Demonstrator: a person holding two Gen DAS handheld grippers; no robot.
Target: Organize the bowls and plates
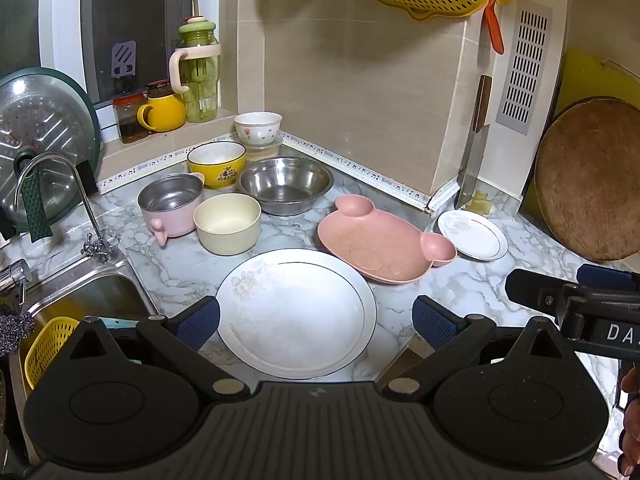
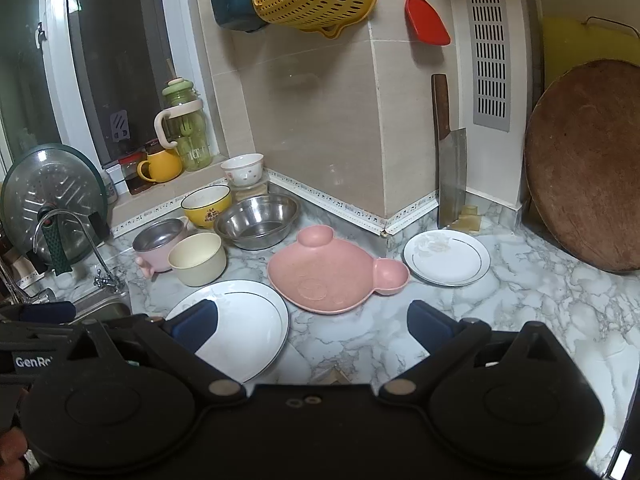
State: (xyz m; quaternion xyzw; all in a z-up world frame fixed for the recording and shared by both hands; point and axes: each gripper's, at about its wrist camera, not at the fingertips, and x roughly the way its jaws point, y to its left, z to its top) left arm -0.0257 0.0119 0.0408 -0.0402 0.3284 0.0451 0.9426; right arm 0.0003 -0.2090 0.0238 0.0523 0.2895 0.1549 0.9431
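Marble counter (image 1: pixel 180 268) in a tiled corner: sink (image 1: pixel 80 300) left, bowls (image 1: pixel 286 190) far, large plate (image 1: pixel 296 312) near. Left gripper (image 1: pixel 316 320) and right gripper (image 2: pixel 312 326) both gape, empty.

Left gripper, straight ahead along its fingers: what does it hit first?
Most likely the large white plate. The left gripper is open and holds nothing, with the plate lying between its fingers. Beyond it sits the pink bear-shaped plate. How high the gripper is above the countertop is unclear.
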